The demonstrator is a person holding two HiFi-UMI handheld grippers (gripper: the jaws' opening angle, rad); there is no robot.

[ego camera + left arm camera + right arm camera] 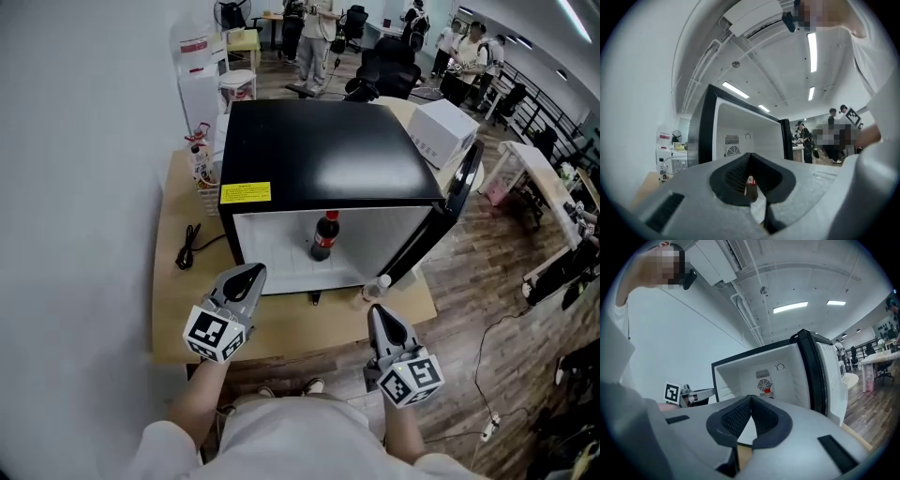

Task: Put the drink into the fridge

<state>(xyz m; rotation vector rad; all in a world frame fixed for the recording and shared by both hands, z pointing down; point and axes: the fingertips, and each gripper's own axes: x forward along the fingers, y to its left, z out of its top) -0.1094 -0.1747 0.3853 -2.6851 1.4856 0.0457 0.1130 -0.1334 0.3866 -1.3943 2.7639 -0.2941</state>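
My left gripper point(251, 272) hangs in front of the small black fridge with a white inside point(319, 150). Its jaws are pressed together at the tips with nothing between them. My right gripper point(375, 311) hangs lower in the head view, near the front edge of the light wooden desk point(291, 323) that carries the fridge. Its jaws are also together at the tips and hold nothing. Both grippers point level toward the open fridge, and neither touches anything.

The dark plastic drink bottle with a red cap and red label point(324, 236) stands upright on the white floor of the fridge. It is close to the front opening and roughly midway across. It is well clear of both grippers. In the left gripper view it shows small in the gap below my closed jaw tips, and in the right gripper view its red cap sits just under the round fan grille on the back wall.

The black-framed fridge door point(448, 211) is swung wide open to the right. A yellow rectangular sticker point(246, 193) sits on the upper left corner of the fridge front. A black cable point(187, 248) lies on the desk to the left of the fridge, and a white cardboard box point(441, 131) rests beyond the fridge's right rear corner.
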